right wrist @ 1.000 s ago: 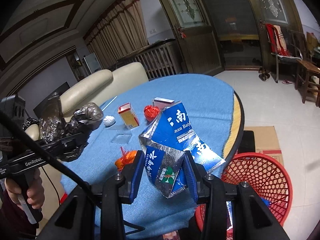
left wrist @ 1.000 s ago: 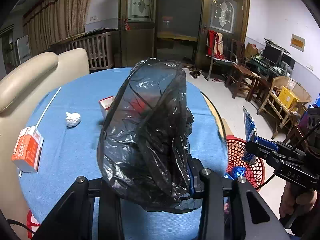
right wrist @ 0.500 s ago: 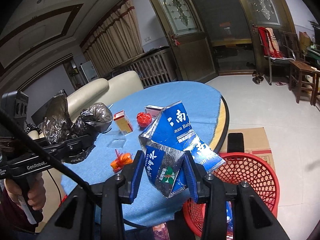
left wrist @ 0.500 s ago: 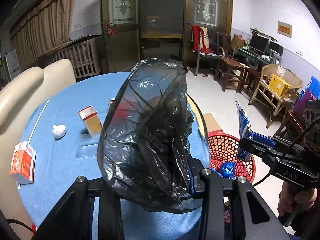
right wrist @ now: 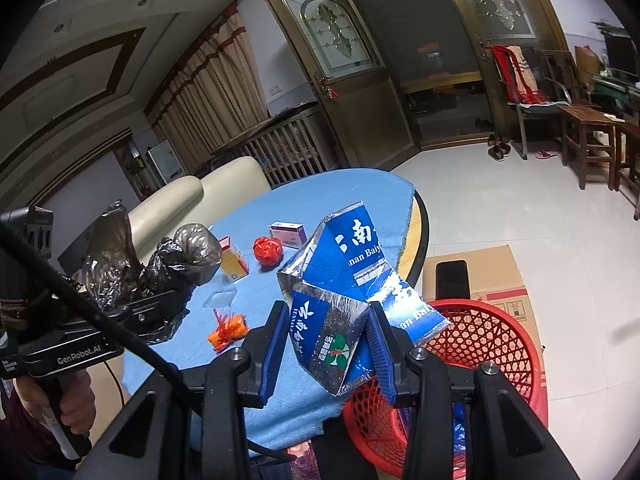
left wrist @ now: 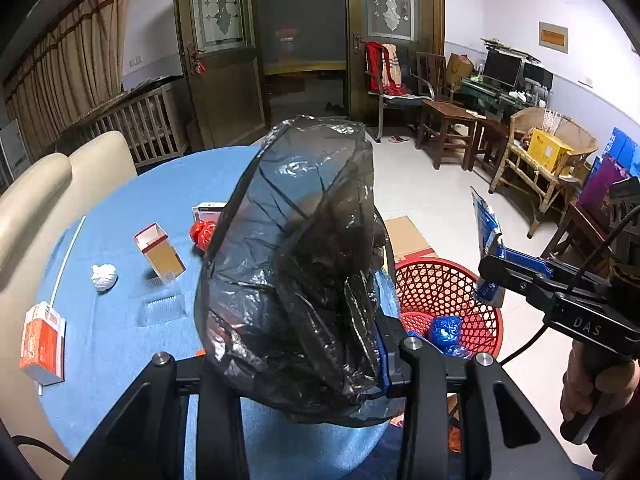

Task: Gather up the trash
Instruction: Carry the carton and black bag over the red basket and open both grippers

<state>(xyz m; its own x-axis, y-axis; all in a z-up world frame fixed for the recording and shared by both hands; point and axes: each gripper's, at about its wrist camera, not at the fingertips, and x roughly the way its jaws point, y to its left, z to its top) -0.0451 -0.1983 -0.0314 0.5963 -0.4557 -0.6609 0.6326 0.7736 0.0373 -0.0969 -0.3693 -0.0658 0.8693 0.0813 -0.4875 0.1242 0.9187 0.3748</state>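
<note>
1. Two grippers are loaded. The left gripper (left wrist: pixel 298 364) is clamped on a crumpled black plastic bag (left wrist: pixel 296 264), which fills the centre of the left wrist view and stands up from between the fingers.
2. The right gripper (right wrist: pixel 328 354) is clamped on a flattened blue carton (right wrist: pixel 348 300) with silver lining; its blue pads (right wrist: pixel 274 352) press the carton's lower end, and the upper part leans toward the frame's right.
3. The carton is held at the table's edge, with its right end hanging over the red basket (right wrist: pixel 492 344) in the lower right. Judgement: this hold lets the carton fall into the basket on release.
4. In the left wrist view the basket (left wrist: pixel 444 284) stands on the floor, right of centre, just beside the table (left wrist: pixel 120 320). Blue scraps already lie in it.
5. Uncollected trash remains on the blue tablecloth:
   - a red crumpled wrapper (right wrist: pixel 266 250) at centre;
   - an orange wrapper (right wrist: pixel 228 330) at lower left;
   - a white paper ball (left wrist: pixel 104 277) at left;
   - a small open box (left wrist: pixel 160 254);
   - an orange box (left wrist: pixel 42 344) at the left edge;
   - a purple-and-white box (right wrist: pixel 287 235).
6. Judgement: both loads go into the basket first; the tabletop items follow.
</note>
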